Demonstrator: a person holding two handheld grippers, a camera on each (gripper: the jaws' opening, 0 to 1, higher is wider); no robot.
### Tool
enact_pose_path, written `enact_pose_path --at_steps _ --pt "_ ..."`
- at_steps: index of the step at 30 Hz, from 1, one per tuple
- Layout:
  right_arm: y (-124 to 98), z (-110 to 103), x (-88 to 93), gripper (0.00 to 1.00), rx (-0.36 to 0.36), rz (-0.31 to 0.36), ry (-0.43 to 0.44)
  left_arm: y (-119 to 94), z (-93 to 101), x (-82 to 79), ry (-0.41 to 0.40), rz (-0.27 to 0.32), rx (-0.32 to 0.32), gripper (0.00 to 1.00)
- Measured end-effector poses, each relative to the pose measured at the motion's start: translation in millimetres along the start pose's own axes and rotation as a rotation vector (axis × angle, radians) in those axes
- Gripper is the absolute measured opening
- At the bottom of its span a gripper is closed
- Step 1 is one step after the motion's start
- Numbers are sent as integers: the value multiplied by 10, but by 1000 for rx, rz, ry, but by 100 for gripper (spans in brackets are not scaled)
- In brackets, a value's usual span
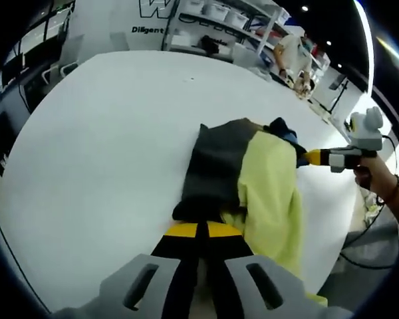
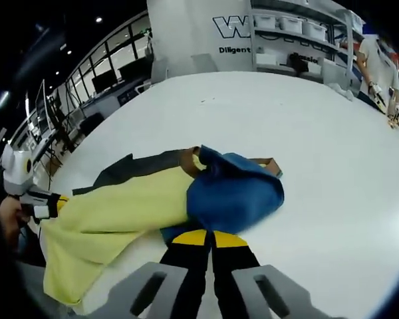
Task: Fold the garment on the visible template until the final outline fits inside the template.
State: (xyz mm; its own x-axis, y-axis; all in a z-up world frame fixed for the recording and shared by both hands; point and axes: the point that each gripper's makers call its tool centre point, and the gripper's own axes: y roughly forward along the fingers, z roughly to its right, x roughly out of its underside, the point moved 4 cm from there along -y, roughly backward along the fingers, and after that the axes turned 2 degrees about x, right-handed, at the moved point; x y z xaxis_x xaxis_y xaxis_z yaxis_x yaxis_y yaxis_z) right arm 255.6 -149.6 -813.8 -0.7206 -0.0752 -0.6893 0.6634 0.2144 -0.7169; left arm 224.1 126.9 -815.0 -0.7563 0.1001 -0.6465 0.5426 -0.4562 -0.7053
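At opposite ends of the garment (image 1: 269,179), the left gripper (image 1: 203,232) and right gripper (image 2: 209,238) each pinch its cloth, jaws pressed together. One garment, yellow, blue and dark, lies bunched mid-desk (image 1: 106,146) over one dark template (image 1: 213,166). Judged best practice: lift both ends evenly, keep the cloth taut, and lay edges within the template outline.

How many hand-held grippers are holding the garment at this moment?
2. The left hand-held gripper is closed on the dark end of the garment; the right hand-held gripper is closed on its blue end, on the white table.
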Motion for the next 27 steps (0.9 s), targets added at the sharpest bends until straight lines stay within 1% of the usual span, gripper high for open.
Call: enact_pose_path --at_steps 5,6,8,10,12,14,16,20,23,24,25,27 --pt "-51 139 -43 0 30 9 -11 -50 -69 -99 8 43 -29 0" --pt "-71 190 -58 0 44 19 3 -63 -77 -124 10 56 -38 0" --pt "-90 219 -75 0 46 29 12 -78 -89 -151 15 68 -50 0" --pt "-125 248 -125 0 40 49 27 -106 -126 -182 10 83 -78 0" --pt "-153 286 -180 0 47 65 16 -133 -169 -215 4 104 -107 0" --pt "-189 352 -243 0 69 82 8 -173 -261 -252 -17 133 -139 0" --pt "-211 402 -280 0 81 89 1 -209 -304 -291 -23 154 -159 0" --pt "-258 493 -341 0 92 114 9 -259 -368 -351 -23 180 -188 0" --pt "-291 561 -361 0 99 131 22 -269 -422 -382 -5 183 -222 0" --pt "-310 620 -363 0 112 138 26 -281 -484 -380 -17 172 -252 0" --pt "-318 655 -360 0 117 139 29 -283 -530 -389 -42 179 -260 0" --pt "-340 740 -343 0 126 143 61 -287 -574 -403 -51 184 -263 0"
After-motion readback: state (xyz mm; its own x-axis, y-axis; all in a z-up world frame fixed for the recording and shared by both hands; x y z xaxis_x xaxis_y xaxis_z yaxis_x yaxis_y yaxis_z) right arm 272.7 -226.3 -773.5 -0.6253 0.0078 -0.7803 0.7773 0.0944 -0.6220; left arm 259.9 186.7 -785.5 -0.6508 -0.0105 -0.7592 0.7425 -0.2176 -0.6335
